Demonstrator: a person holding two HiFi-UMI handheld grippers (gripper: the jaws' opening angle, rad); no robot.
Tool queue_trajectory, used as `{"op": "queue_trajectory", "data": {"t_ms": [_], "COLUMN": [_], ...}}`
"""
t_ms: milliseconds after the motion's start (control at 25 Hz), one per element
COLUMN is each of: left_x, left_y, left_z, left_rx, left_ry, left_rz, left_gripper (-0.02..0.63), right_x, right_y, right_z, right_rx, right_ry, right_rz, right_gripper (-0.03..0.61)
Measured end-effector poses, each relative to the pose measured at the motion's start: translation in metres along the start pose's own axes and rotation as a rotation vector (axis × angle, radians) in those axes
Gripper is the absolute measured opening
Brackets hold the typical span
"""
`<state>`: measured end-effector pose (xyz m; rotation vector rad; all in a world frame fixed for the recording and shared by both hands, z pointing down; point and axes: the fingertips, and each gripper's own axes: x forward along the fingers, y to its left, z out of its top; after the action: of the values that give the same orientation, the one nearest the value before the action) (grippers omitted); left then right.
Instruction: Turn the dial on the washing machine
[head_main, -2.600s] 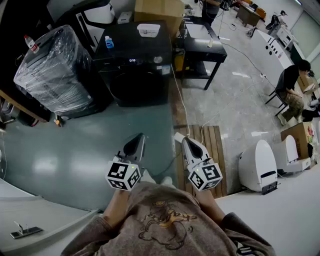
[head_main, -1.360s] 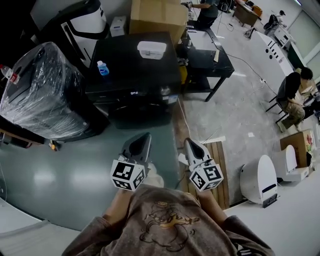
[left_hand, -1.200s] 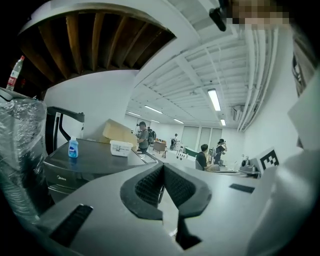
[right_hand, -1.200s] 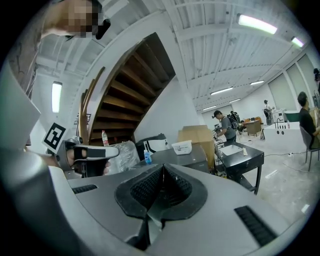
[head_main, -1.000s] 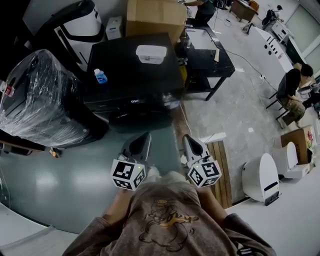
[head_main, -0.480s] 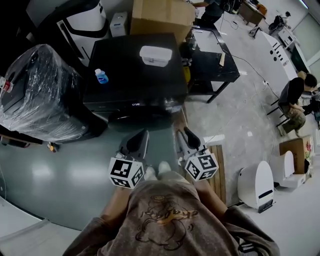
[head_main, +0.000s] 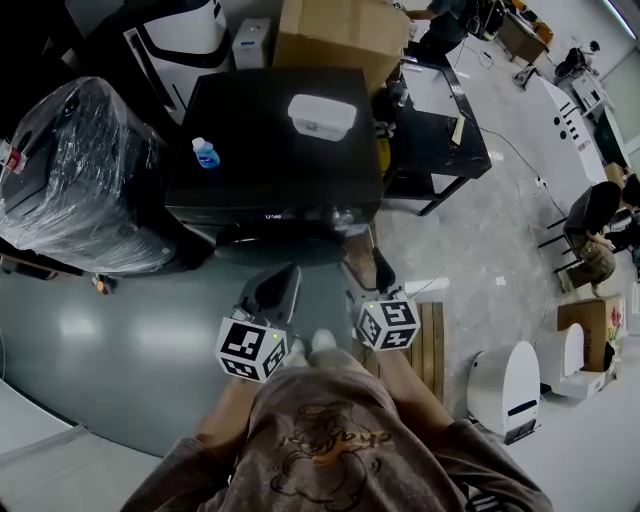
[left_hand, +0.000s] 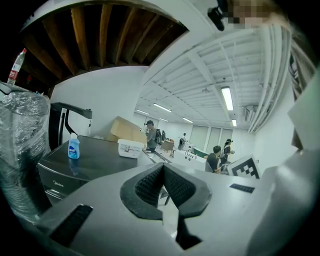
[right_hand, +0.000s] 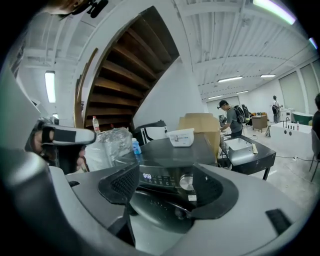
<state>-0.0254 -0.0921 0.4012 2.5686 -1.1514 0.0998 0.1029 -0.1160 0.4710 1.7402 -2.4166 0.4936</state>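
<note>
The black washing machine (head_main: 270, 140) stands ahead of me, its control panel along the near top edge. Its silver dial (right_hand: 186, 182) sits right of the lit display (right_hand: 146, 176) and shows small in the head view (head_main: 345, 216). My right gripper (head_main: 366, 268) points at the panel from a short way off. Its jaws have just been opening and now stand wide, framing the dial with nothing held between them (right_hand: 165, 189). My left gripper (head_main: 283, 275) hangs beside it, shut and empty (left_hand: 163, 167).
On the machine's top stand a blue bottle (head_main: 204, 153) and a white box (head_main: 320, 115). A plastic-wrapped appliance (head_main: 80, 170) is at the left, a cardboard box (head_main: 340, 30) behind, a black table (head_main: 435, 110) at the right. A wooden pallet (head_main: 428, 340) lies beside my right foot.
I have walked closer to the washing machine. The right gripper has moved forward towards the panel and its jaws have spread apart. The left gripper has followed, still shut.
</note>
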Motion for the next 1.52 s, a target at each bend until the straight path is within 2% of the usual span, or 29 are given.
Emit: {"op": "queue_trajectory", "data": {"t_ms": [200, 640, 840, 1120, 1240, 1400, 1520], "left_x": [0.011, 0.02, 0.018, 0.017, 0.018, 0.018, 0.019], "left_y": [0.005, 0.028, 0.032, 0.037, 0.037, 0.038, 0.038], "left_z": [-0.007, -0.036, -0.042, -0.045, -0.045, -0.045, -0.045], "left_rx": [-0.005, -0.034, -0.043, -0.048, -0.045, -0.041, -0.041], "left_ry": [0.013, 0.05, 0.055, 0.062, 0.066, 0.07, 0.071], "left_rz": [0.002, 0.046, 0.063, 0.085, 0.086, 0.087, 0.087], "left_gripper": [-0.008, -0.008, -0.008, -0.008, -0.008, -0.008, -0.008], "right_x": [0.039, 0.124, 0.139, 0.152, 0.152, 0.152, 0.152], "right_y": [-0.027, -0.062, -0.077, -0.08, -0.082, -0.082, -0.083], "right_z": [-0.023, -0.076, -0.094, -0.101, -0.102, -0.103, -0.103], "right_rx": [-0.013, -0.1, -0.099, -0.082, -0.076, -0.072, -0.031], "right_ry": [0.059, 0.191, 0.228, 0.255, 0.265, 0.278, 0.271], "right_rz": [-0.052, -0.088, -0.132, -0.132, -0.142, -0.138, -0.137], "right_gripper": [0.293, 0.291, 0.291, 0.288, 0.253, 0.252, 0.25]}}
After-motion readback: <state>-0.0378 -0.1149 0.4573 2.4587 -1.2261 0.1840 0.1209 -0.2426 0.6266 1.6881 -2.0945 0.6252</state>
